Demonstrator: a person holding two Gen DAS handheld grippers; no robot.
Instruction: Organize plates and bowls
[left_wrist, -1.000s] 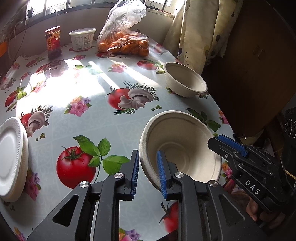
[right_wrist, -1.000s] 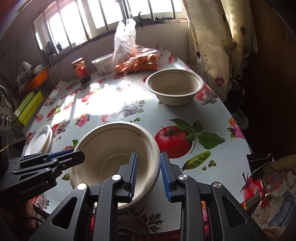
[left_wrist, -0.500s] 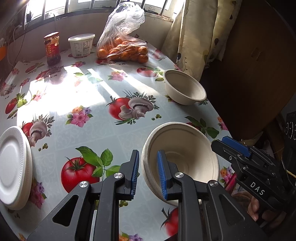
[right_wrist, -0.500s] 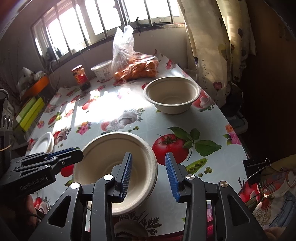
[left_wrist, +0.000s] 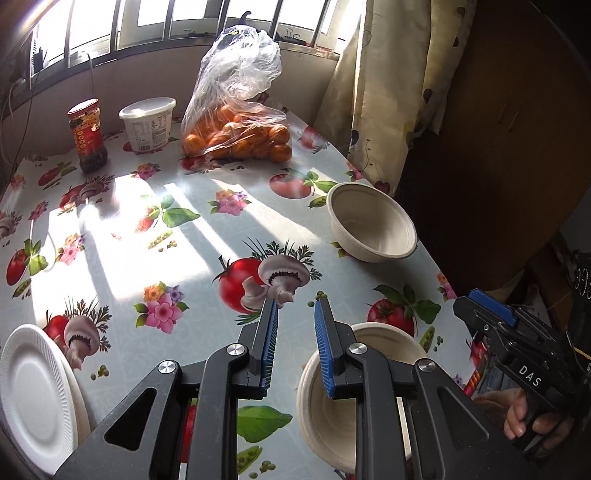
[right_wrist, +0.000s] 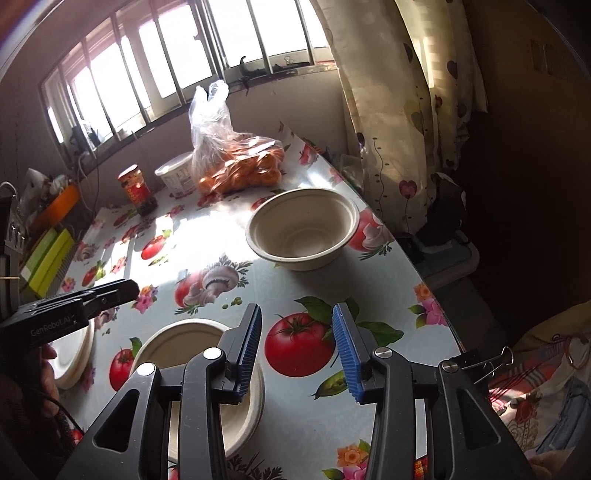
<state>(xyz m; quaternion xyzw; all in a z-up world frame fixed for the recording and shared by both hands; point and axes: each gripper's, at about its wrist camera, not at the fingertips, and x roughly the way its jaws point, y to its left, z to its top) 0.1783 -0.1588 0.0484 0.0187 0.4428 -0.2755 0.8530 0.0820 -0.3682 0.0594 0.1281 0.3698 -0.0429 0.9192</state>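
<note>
A beige paper bowl (left_wrist: 325, 417) stands on the table near its front edge, under and right of my left gripper (left_wrist: 293, 347), which is open and holds nothing; the bowl also shows in the right wrist view (right_wrist: 184, 343). My right gripper (right_wrist: 297, 349) is open wide and empty, above the table to the right of that bowl. A second beige bowl (left_wrist: 371, 223) (right_wrist: 303, 229) stands farther back by the right table edge. A stack of white plates (left_wrist: 33, 391) (right_wrist: 72, 356) lies at the left edge.
At the back stand a bag of oranges (left_wrist: 236, 136), a white tub (left_wrist: 147, 123) and a red-lidded jar (left_wrist: 86, 136). The table (left_wrist: 122, 236) has a tomato-print cloth. A curtain (right_wrist: 391, 122) hangs right of the table. Green boxes (right_wrist: 48, 262) lie left.
Both grippers have let go of the near bowl, opened and risen back from it. The bowl now rests on the table.
</note>
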